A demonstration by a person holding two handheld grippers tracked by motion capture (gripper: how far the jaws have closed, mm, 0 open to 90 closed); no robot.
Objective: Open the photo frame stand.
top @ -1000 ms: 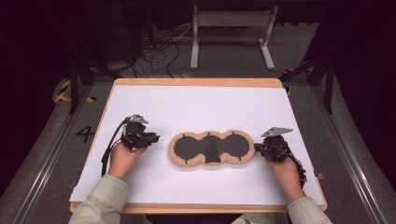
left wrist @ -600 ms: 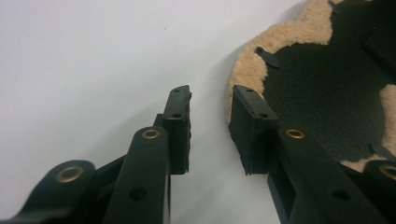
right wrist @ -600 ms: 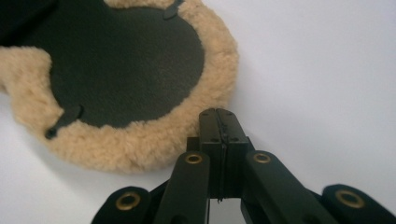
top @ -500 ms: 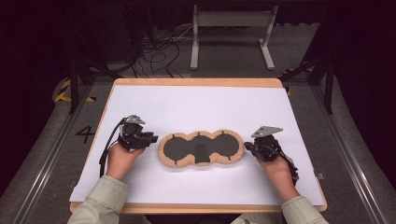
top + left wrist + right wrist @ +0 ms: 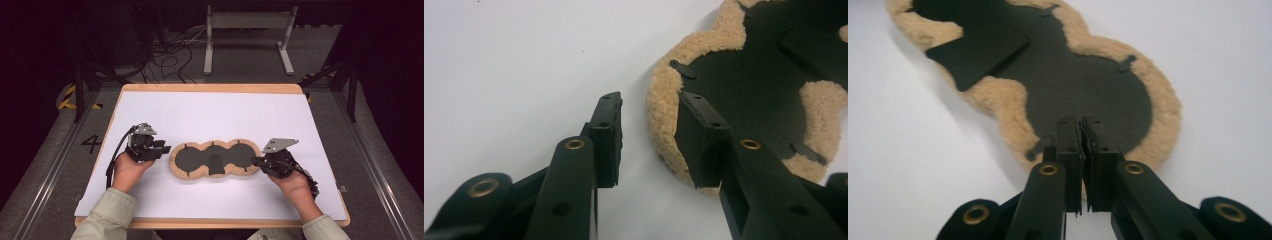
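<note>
Left gripper view: the left gripper (image 5: 646, 137) has just been opening its jaws, with the fluffy tan edge of the pad (image 5: 664, 100) between them, not squeezed. The right gripper (image 5: 1081, 165) is pinched tight over the pad's other end. The pad lies flat on the white table (image 5: 210, 112); cables (image 5: 170, 55) lie beyond.

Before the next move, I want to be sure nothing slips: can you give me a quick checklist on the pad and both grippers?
1. Right gripper shut on the pad's edge: ok, jaws pinched together over the rim.
2. Left gripper free of the pad: ok, its jaws have just been opening and stand apart, fleece rim beside one.
3. Pad lies flat on the white sheet: cannot tell at the gripped end.
4. Black flap on the pad lying flat: ok.
5. Pad well inside the sheet's edges: ok.
</note>
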